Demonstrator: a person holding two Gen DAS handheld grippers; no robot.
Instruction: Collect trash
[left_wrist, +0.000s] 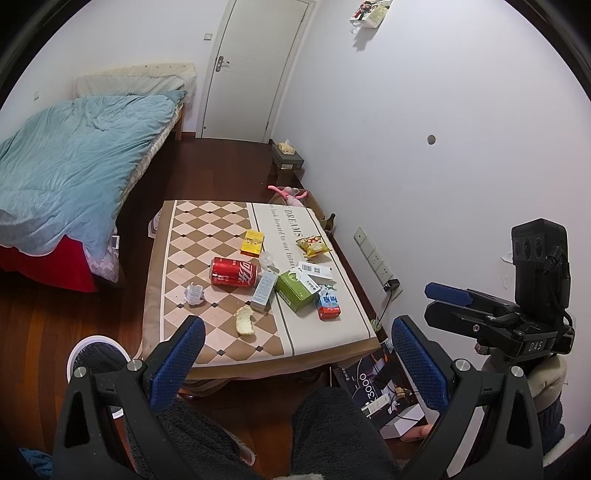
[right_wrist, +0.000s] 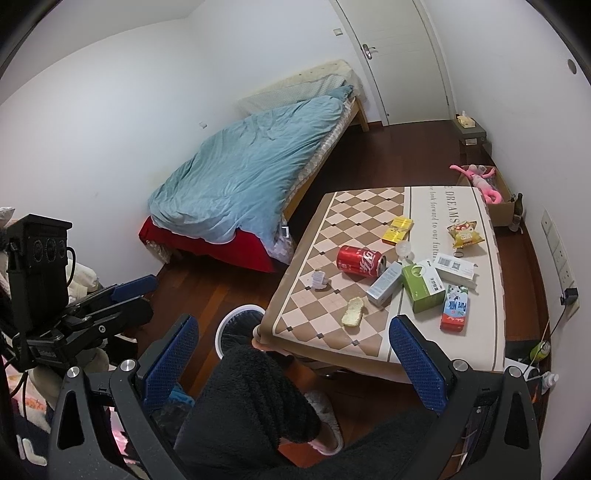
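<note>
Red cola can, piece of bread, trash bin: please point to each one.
Red cola can (left_wrist: 233, 272), left wrist view, on its side wall.
Piece of bread (left_wrist: 245, 320), left wrist view, on its middle.
Trash bin (right_wrist: 236, 314), right wrist view, on its white rim.

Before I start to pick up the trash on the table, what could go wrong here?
1. The red cola can lies on its side with the opening facing the boxes; a push may roll it or spill any leftover drink.
2. The green box, blue box and milk carton touch or overlap, so grasping one may drag the others.
3. The bread piece looks soft; an open hand-held gripper closing hard may crumble it.
</note>
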